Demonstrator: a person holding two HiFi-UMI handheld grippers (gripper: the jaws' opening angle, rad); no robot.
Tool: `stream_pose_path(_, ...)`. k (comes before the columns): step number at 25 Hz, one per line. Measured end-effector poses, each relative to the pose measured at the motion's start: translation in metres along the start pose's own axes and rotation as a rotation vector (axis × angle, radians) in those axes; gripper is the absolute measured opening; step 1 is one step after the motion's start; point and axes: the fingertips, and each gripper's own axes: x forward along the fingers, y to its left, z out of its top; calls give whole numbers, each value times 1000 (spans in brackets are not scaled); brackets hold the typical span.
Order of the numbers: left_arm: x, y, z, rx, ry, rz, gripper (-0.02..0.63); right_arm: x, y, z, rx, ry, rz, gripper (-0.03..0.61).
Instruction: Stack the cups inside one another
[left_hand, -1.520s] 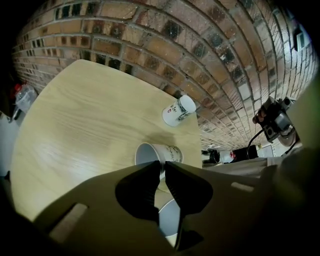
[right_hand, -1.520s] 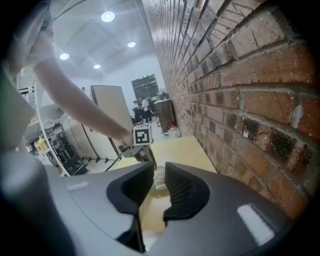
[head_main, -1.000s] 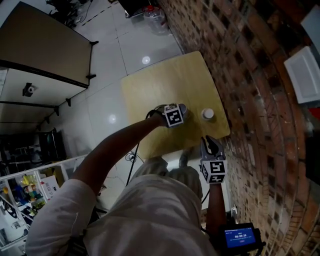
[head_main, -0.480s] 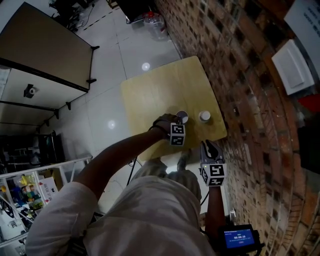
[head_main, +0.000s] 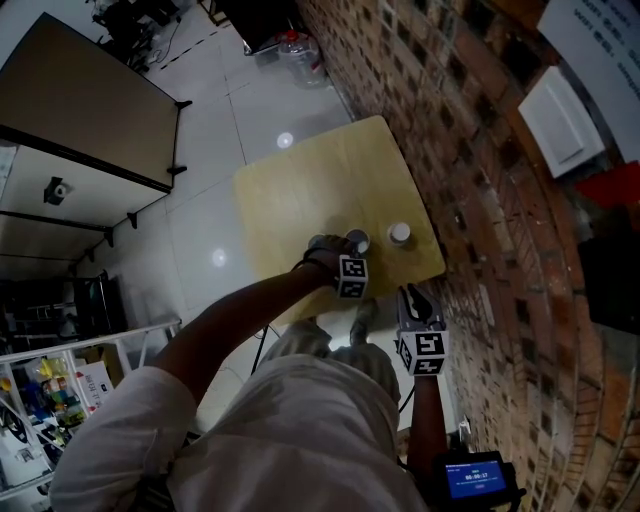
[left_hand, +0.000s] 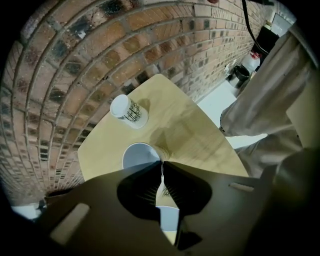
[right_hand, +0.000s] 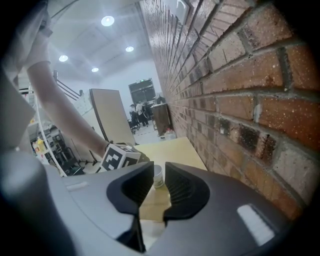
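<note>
Head view: left tool (head_main: 354, 253) meets the open cup (head_main: 357, 241) at mid-frame on the worktop (head_main: 300, 190); second cup (head_main: 399, 233) stands just right of it. Left gripper view: left tool pinched shut on the open cup's wall. Right gripper view: right tool (right_hand: 159, 187) narrowly parted, holding nothing.

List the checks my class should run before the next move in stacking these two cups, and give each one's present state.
1. Left tool shut on the held cup at its rim: ok.
2. Right tool free to help: ok, jaws apart with nothing in them.
3. Free cup standing apart from the held cup on the table: ok.
4. Free cup mouth-up, ready to receive the other: cannot tell.
5. Held cup lifted off the table: cannot tell.
6. Table between the two cups free of obstacles: ok.
</note>
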Motion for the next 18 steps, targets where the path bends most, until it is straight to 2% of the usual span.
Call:
stream_pose_path(2,2,-3,1,-7,1,-8,42,-2,-1,0,3,-3,-1,77)
stream_pose_path(4,3,-6,1,-26,-3,-25,98,-4,-3,-2,6,-3,-3,71)
stream_pose_path(10,-15,-7,2,-109,-58,-9,180,-7,-2,-4,2,1,3,71)
stream_pose_path(14,-63,-3,4,-249,-174,30,186,-10,-4,3,-9,-14,-4,71)
stream_pose_path(18,-124,4,-2,-448,-310,100,184,-13,-11,16,-28,-28,-6,71)
